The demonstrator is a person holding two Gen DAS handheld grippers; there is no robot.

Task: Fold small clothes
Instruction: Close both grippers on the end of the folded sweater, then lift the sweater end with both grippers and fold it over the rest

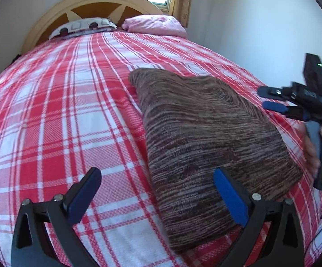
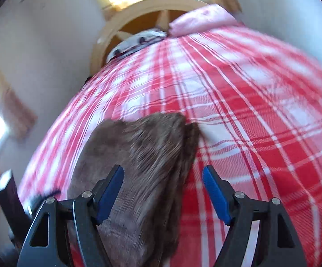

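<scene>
Folded knit on the bed, both grippers wide and empty.
Left gripper (image 1: 157, 197) straddles the near edge of the brown knit (image 1: 205, 133); right gripper (image 1: 270, 100) hovers beside its right edge. Likely soft, light and limp, non-slippery: best pinched at a corner or folded edge on the plaid bed (image 1: 61, 111).

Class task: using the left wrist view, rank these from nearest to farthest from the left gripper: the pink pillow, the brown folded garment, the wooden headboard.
From the left gripper:
1. Brown folded garment, right beside it, lying against its right finger.
2. Pink pillow, at the far end of the bed, on the right.
3. Wooden headboard, behind the pillows, against the wall.
</scene>
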